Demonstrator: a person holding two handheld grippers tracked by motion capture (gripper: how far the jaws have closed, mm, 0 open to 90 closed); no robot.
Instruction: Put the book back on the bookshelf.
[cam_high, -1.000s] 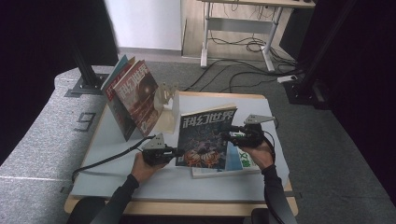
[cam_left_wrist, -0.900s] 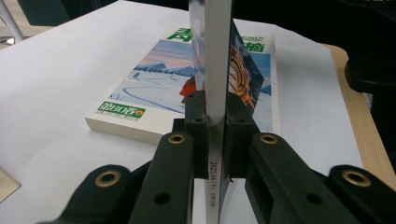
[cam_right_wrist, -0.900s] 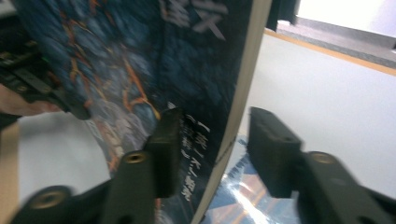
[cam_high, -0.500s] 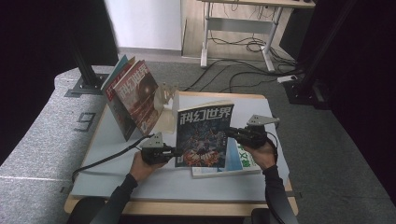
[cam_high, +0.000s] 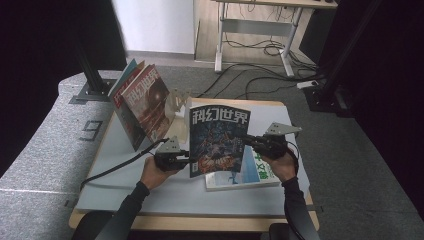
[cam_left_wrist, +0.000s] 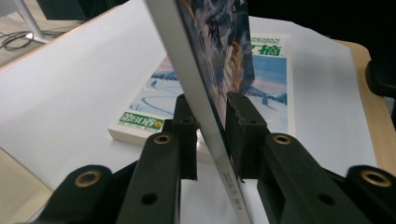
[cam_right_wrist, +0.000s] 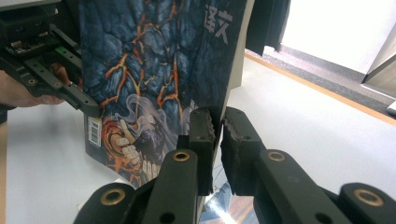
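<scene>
A magazine with a dark blue cover and white characters stands upright above the table, held between both grippers. My left gripper clasps its lower left spine edge. In the left gripper view the spine runs between the pads of my left gripper, which still touch it though the jaws have just been opening slightly. My right gripper pinches the right edge. In the right gripper view the jaws of my right gripper have just been closing on the cover's edge.
A snowy blue book lies flat on the white table beneath the magazine. Several magazines lean in a clear stand at the back left. The left gripper's cable trails off to the left.
The magazine has tipped up from a slant to nearly upright. The right gripper's jaws have closed on its right edge. Both hands have stayed about where they were.
</scene>
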